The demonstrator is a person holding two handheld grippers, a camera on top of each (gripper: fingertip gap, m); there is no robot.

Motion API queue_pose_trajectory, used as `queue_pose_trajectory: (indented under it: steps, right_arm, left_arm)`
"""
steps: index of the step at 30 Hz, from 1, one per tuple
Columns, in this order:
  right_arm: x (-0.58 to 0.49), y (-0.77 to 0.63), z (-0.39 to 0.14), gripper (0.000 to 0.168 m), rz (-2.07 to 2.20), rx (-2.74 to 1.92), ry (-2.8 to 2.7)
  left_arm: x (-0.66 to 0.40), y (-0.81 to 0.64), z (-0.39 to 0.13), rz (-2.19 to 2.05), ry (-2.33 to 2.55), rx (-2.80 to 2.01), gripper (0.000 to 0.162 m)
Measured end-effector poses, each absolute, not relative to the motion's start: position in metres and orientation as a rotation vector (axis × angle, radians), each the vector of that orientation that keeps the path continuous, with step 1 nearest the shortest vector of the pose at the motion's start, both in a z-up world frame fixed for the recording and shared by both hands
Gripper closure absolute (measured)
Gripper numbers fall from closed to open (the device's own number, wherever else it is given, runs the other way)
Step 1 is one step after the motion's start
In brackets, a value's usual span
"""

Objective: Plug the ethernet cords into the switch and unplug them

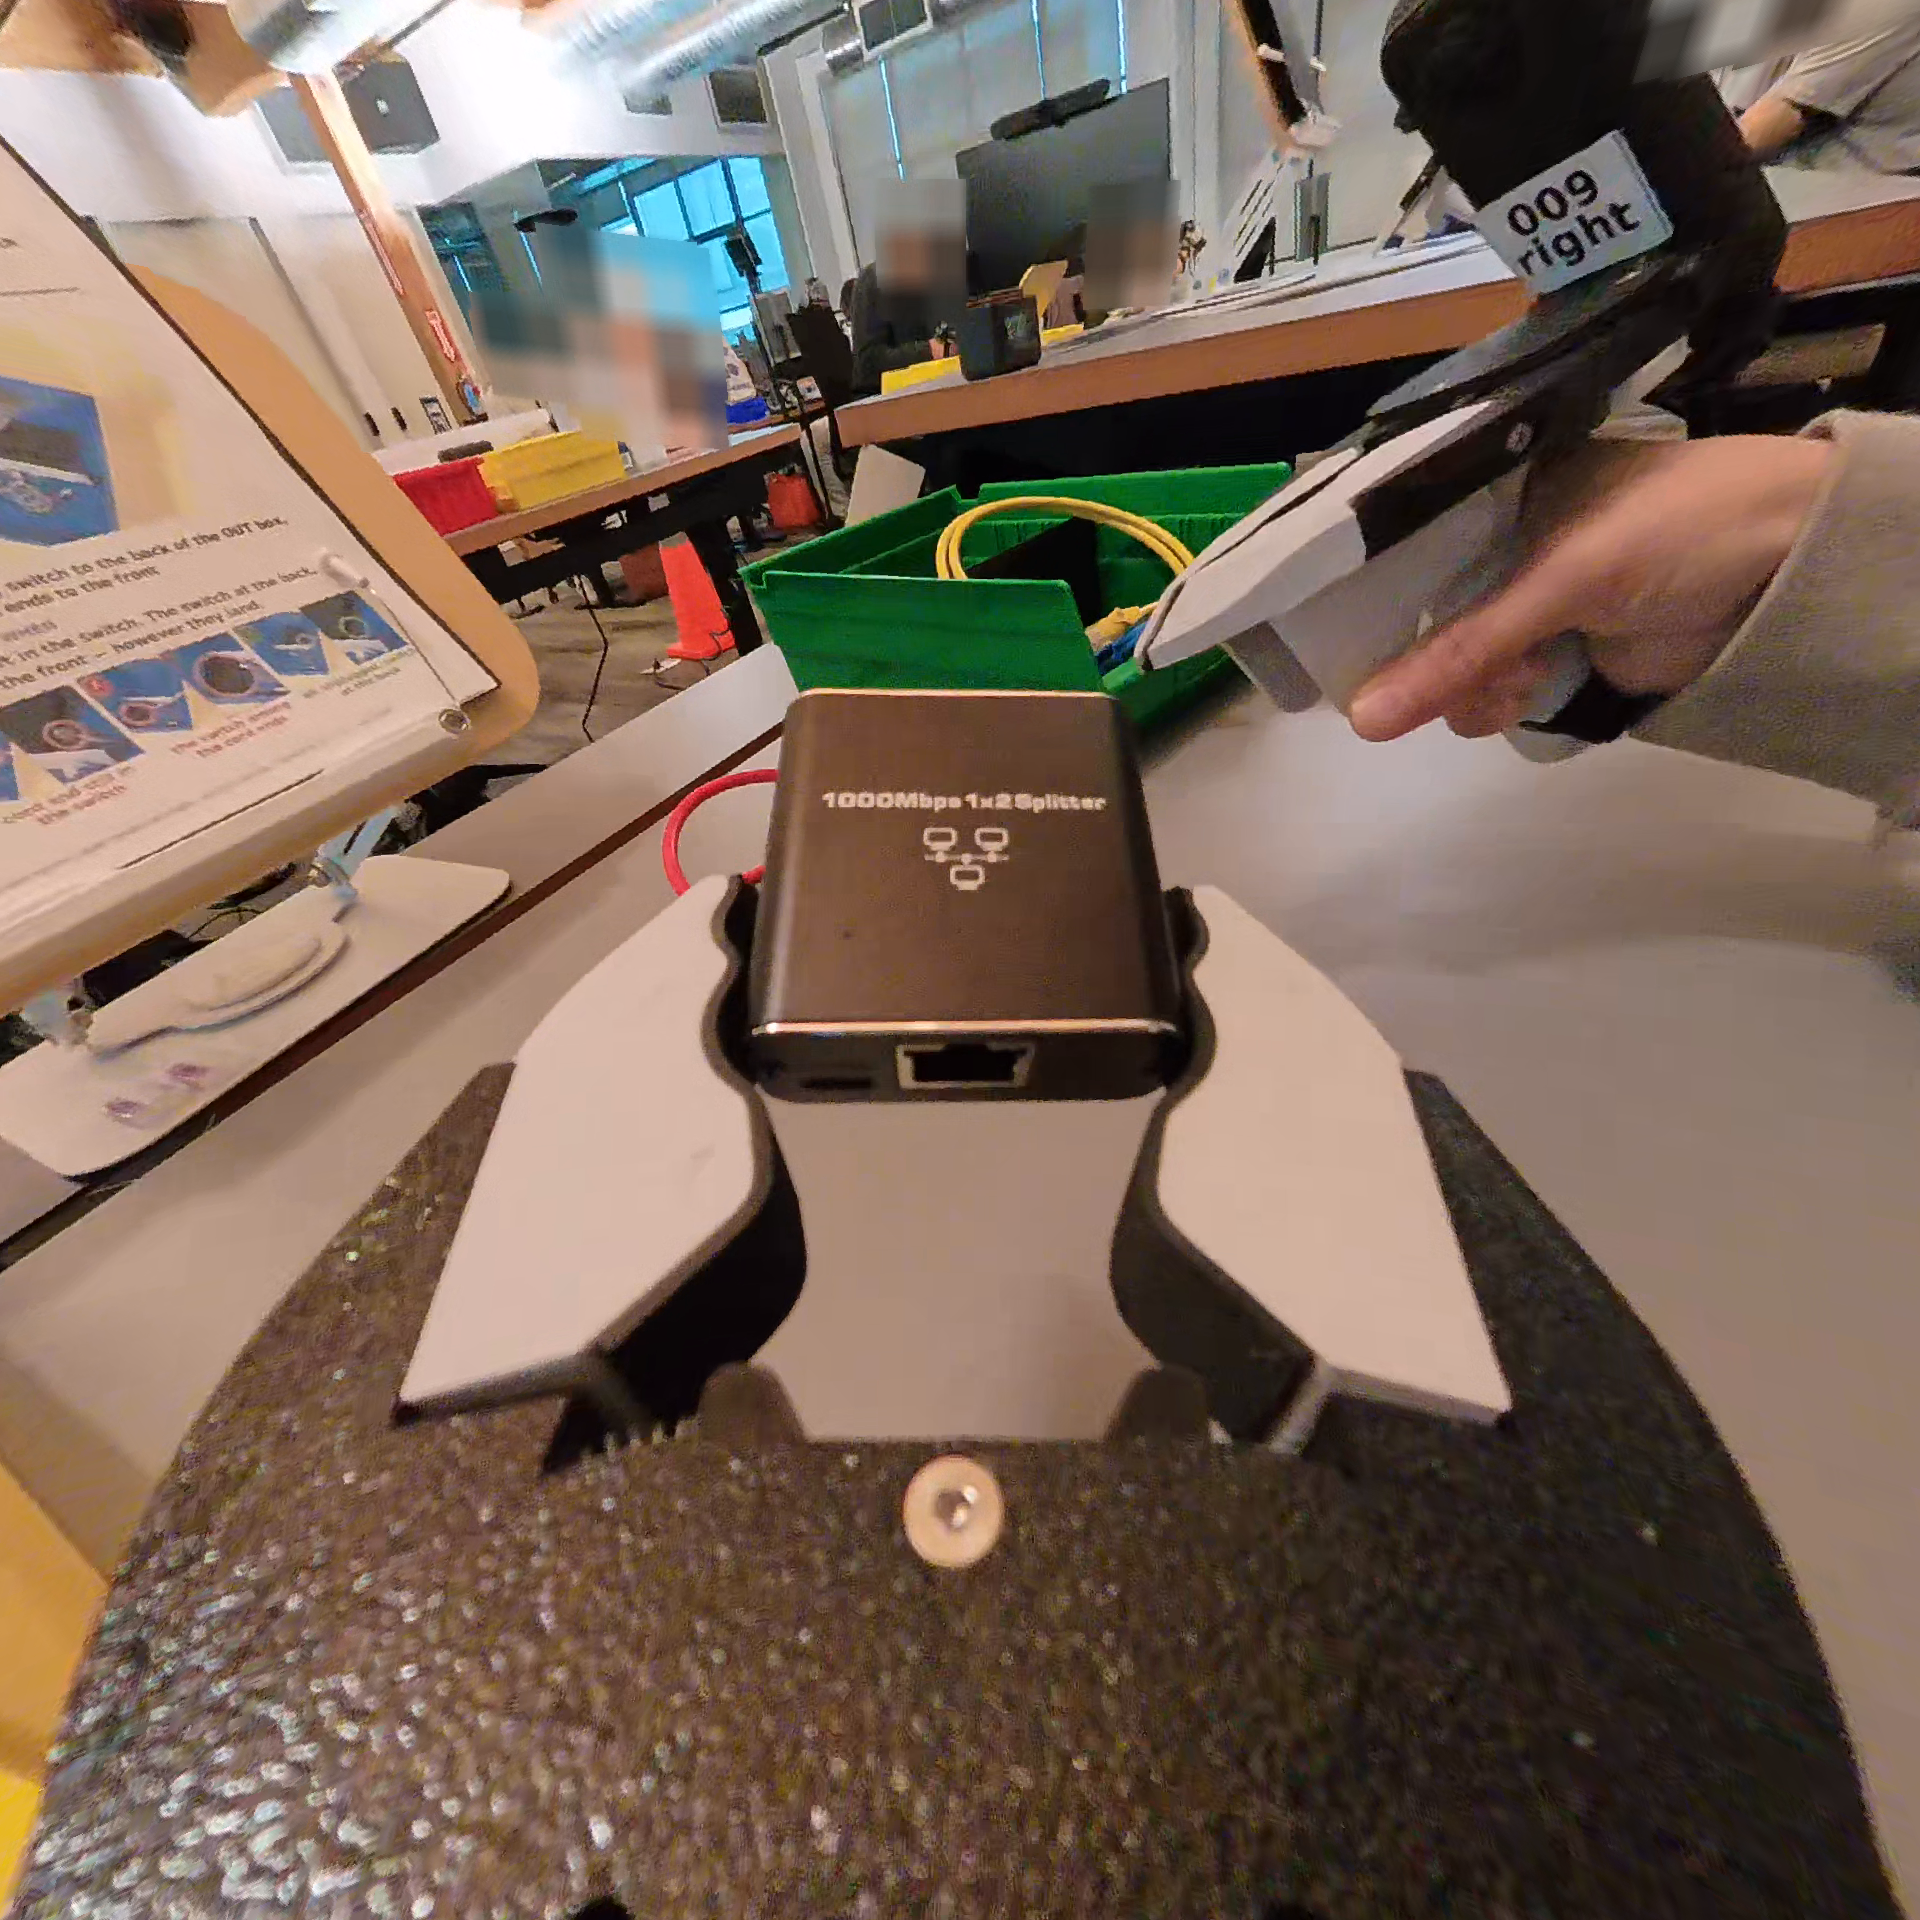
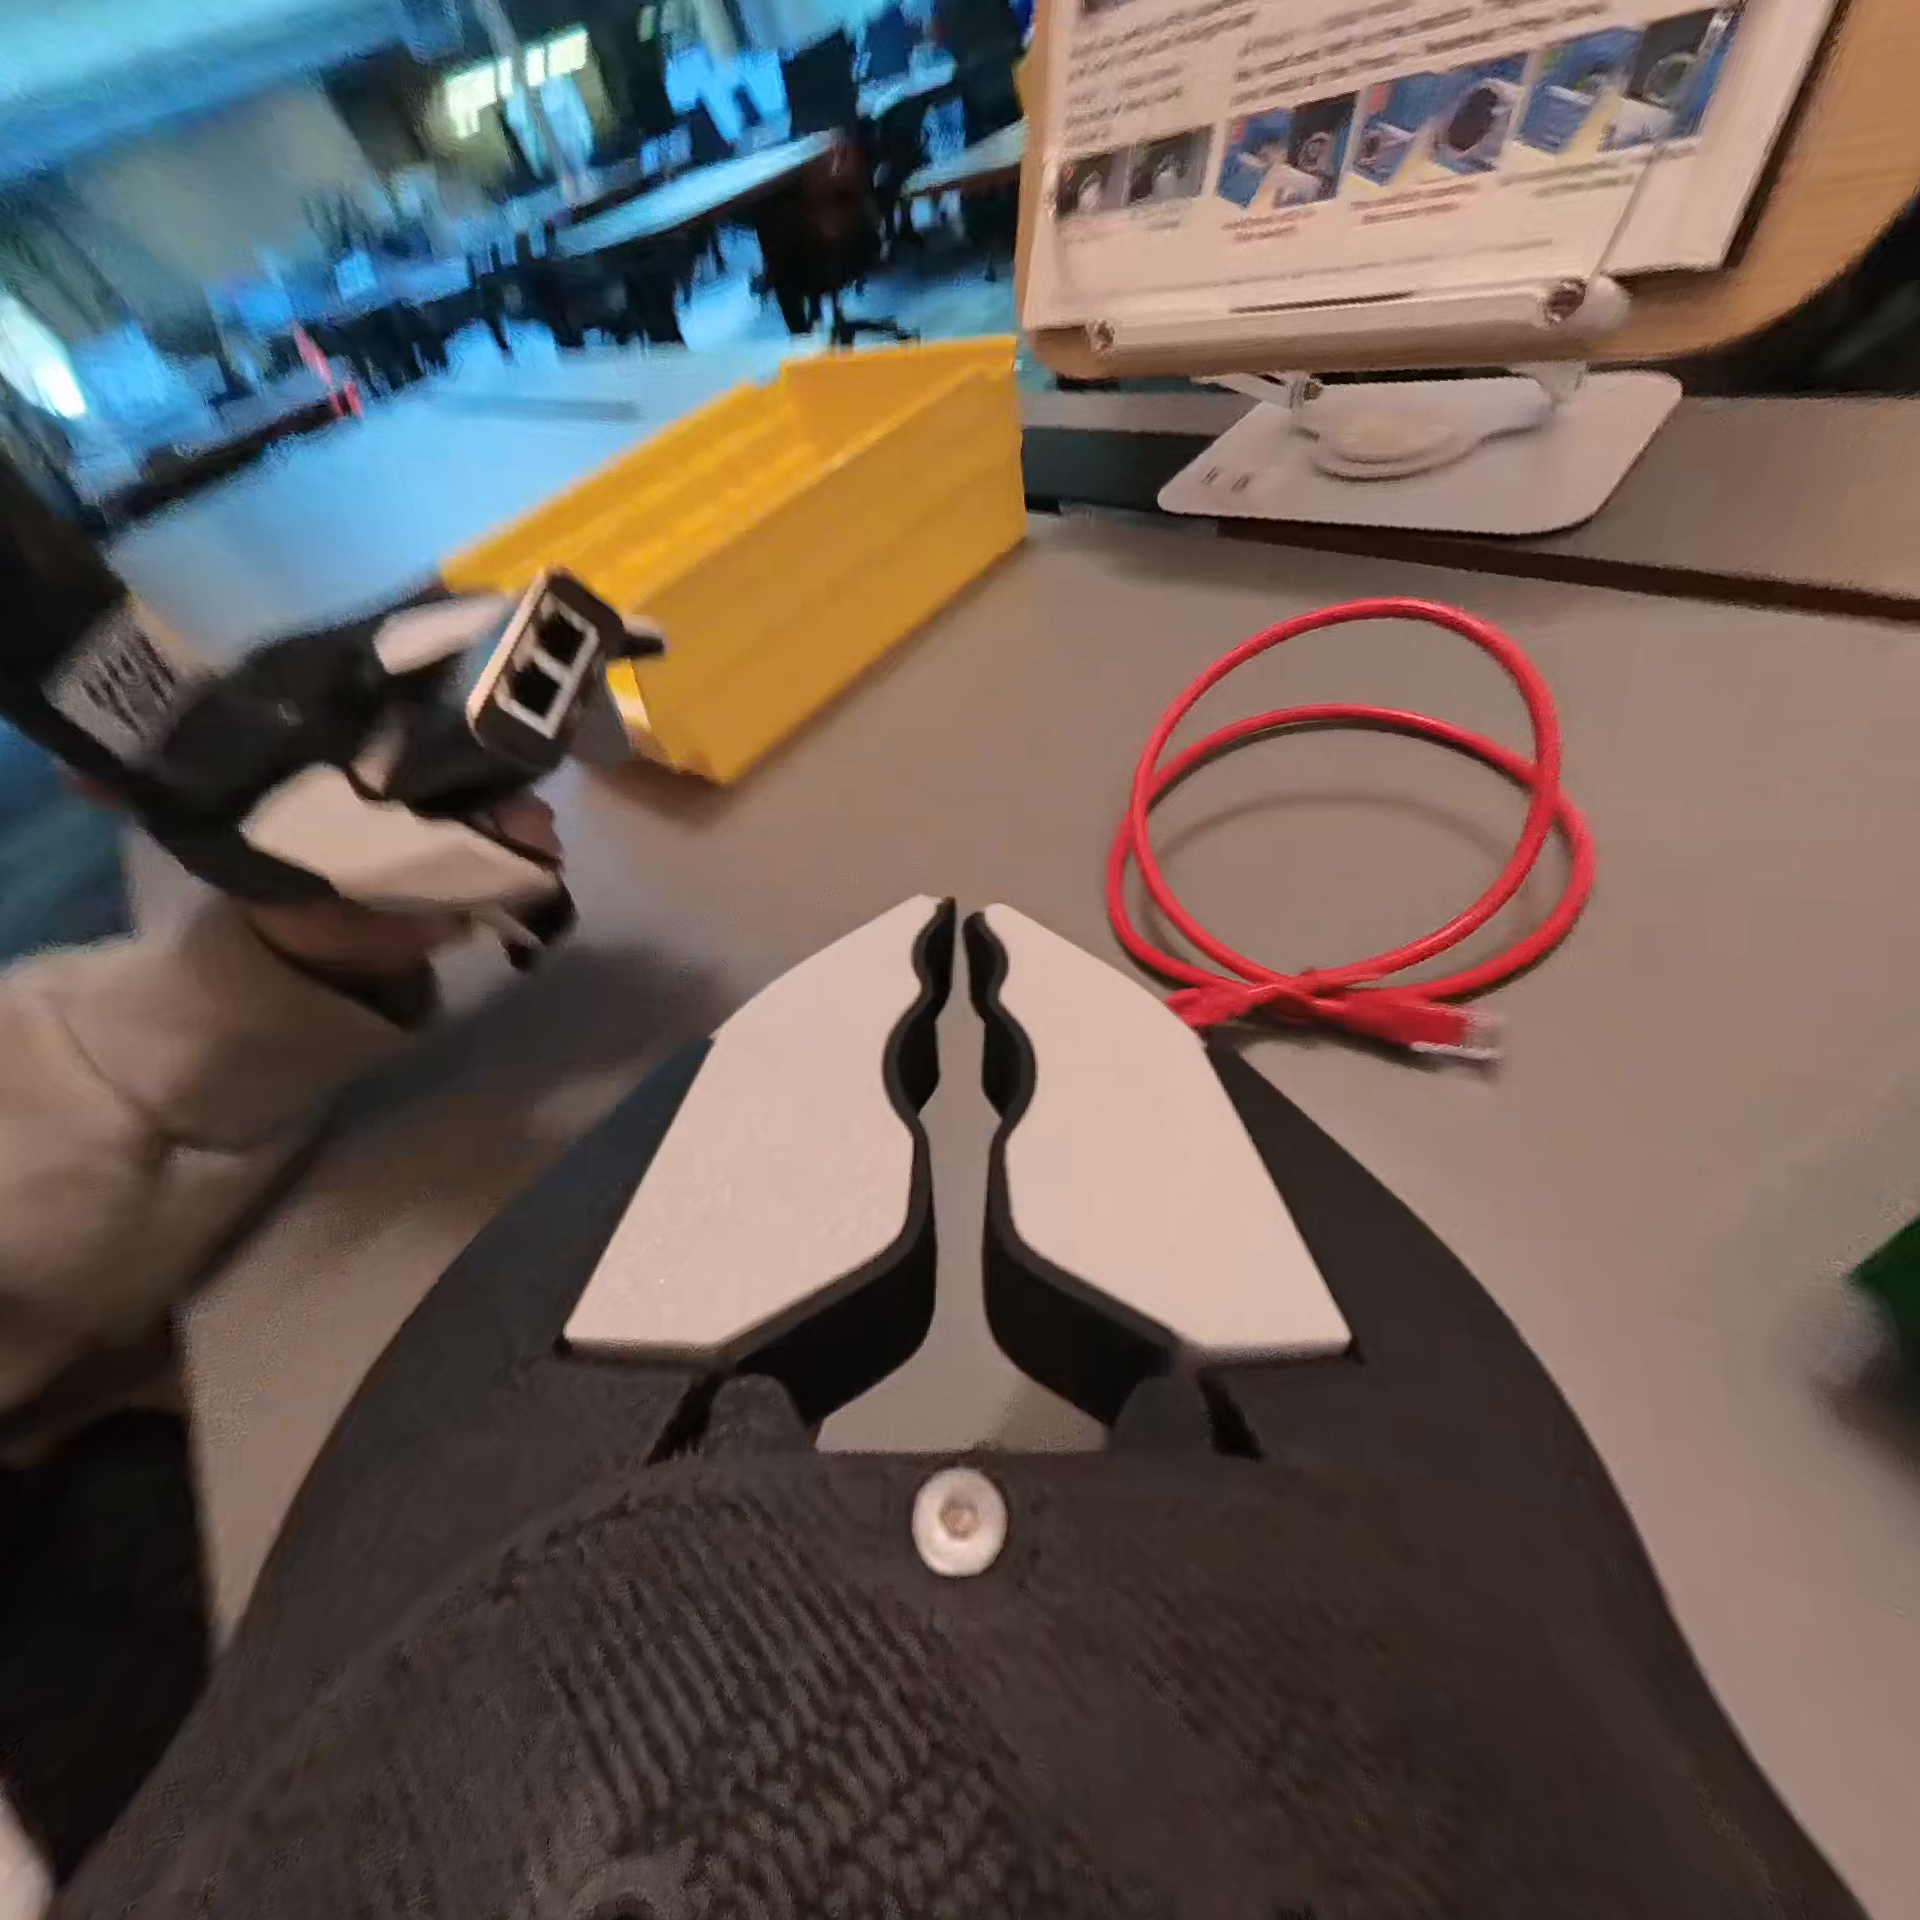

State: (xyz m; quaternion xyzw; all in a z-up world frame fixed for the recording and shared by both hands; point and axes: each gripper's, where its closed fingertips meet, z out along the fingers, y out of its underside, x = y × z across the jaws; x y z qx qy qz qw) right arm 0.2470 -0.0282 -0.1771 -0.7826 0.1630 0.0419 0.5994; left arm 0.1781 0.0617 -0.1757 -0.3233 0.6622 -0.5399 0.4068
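Above the grey table [image 1: 1507,935], we see the left gripper [image 1: 961,935] held level and lifted off the surface, its two grey fingers [image 1: 613,1091] pinching the black switch [image 1: 961,883] by its side walls. The switch points away from the left wrist camera; one port shows on the near end, and the right wrist view shows two ports on the far end [image 2: 540,665]. White writing and a small network symbol sit on its top face. A hand in a pale sleeve grips this tool at the left of the right wrist view [image 2: 395,831].

The right gripper [image 2: 961,935] hovers over the table with its fingers [image 2: 790,1143] drawn nearly together, only a thin slit between the tips, and nothing between them. From the left wrist view it comes in from the upper right [image 1: 1164,644], tilted down toward the green bin [image 1: 935,623], with a hand [image 1: 1579,613] wrapped round its handle and a white label on its black body.

We count one red ethernet cord [image 2: 1351,831], coiled in two loops on the table ahead and to the right of the right gripper, both plugs lying free near its fingertips, well apart from the switch. One yellow cord [image 1: 1049,520] lies in the green bin. One yellow bin [image 2: 831,540] stands on the table beyond the switch. One instruction sheet [image 1: 156,623] with small photos and printed text leans on a white stand [image 2: 1434,457].
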Motion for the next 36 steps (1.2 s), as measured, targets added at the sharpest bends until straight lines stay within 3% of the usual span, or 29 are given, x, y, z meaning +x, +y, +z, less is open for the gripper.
queue_pose_trajectory:
  steps: [4,7,12,19,21,22,25,32,36]
  right_arm:
    - [0.255,-0.021,-0.207,0.132,-0.105,-2.148,-0.104]
    - [0.286,-0.017,-0.235,0.118,-0.302,-2.427,-0.41]
    - [0.308,-0.004,-0.263,0.121,-0.239,-2.668,-0.833]
    - [0.323,0.001,-0.299,0.129,-0.101,-2.855,-0.984]
    - [0.32,0.003,-0.3,0.15,-0.039,-2.873,-0.981]
    - [0.319,0.002,-0.3,0.151,-0.03,-2.885,-0.982]
    - [0.319,-0.001,-0.279,0.152,-0.036,-2.875,-0.938]
    - [0.383,-0.062,-0.128,0.152,-0.58,-2.684,-0.537]
    - [0.409,-0.118,-0.099,0.153,-0.66,-2.598,-0.357]
  left_arm:
    - [0.177,0.063,-0.18,-1.346,1.7,-0.806,0.088]
    - [0.176,0.06,-0.177,-1.397,1.702,-0.806,0.088]
    - [0.175,0.065,-0.179,-1.384,1.717,-0.807,0.088]
    - [0.174,0.073,-0.181,-1.421,1.71,-0.826,0.088]
    - [0.174,0.074,-0.182,-1.431,1.708,-0.831,0.088]
    - [0.174,0.075,-0.183,-1.433,1.704,-0.836,0.088]
    - [0.174,0.076,-0.183,-1.446,1.696,-0.845,0.088]
    - [0.175,0.083,-0.183,-1.46,1.676,-0.865,0.088]
    - [0.176,0.082,-0.184,-1.479,1.674,-0.874,0.088]
